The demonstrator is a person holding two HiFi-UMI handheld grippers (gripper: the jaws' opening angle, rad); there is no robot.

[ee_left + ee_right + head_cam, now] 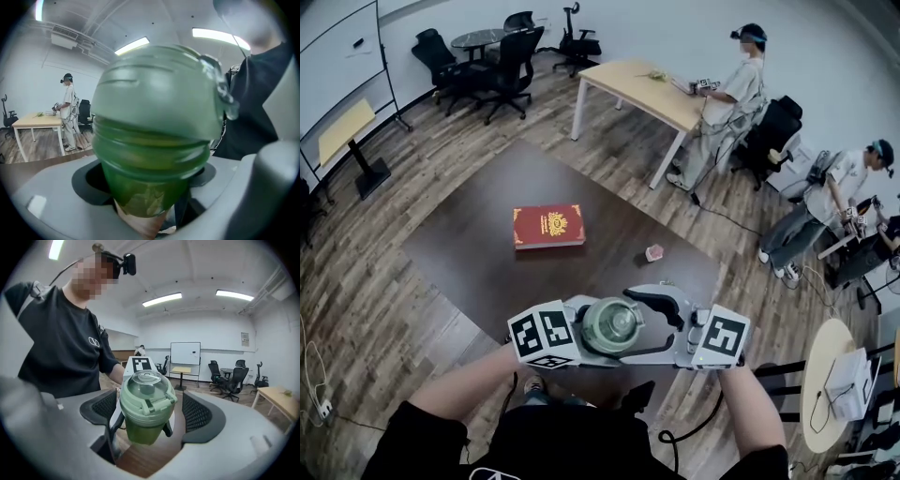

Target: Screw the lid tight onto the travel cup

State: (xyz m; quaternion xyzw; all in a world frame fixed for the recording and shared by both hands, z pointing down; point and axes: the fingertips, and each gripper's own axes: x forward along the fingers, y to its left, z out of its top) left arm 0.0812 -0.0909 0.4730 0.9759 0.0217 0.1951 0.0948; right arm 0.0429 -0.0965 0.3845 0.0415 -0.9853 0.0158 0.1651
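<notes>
The left claw is clamped on the green travel cup, held up before the person. Its lid sits between the spread, untouching pads of the right claw. A red book and a small pink object lie well apart on the dark counter.

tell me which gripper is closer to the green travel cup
Left. The left gripper is clamped on the travel cup by its green body, holding it up. The right gripper faces it, jaws spread either side of the lid without touching.
</notes>
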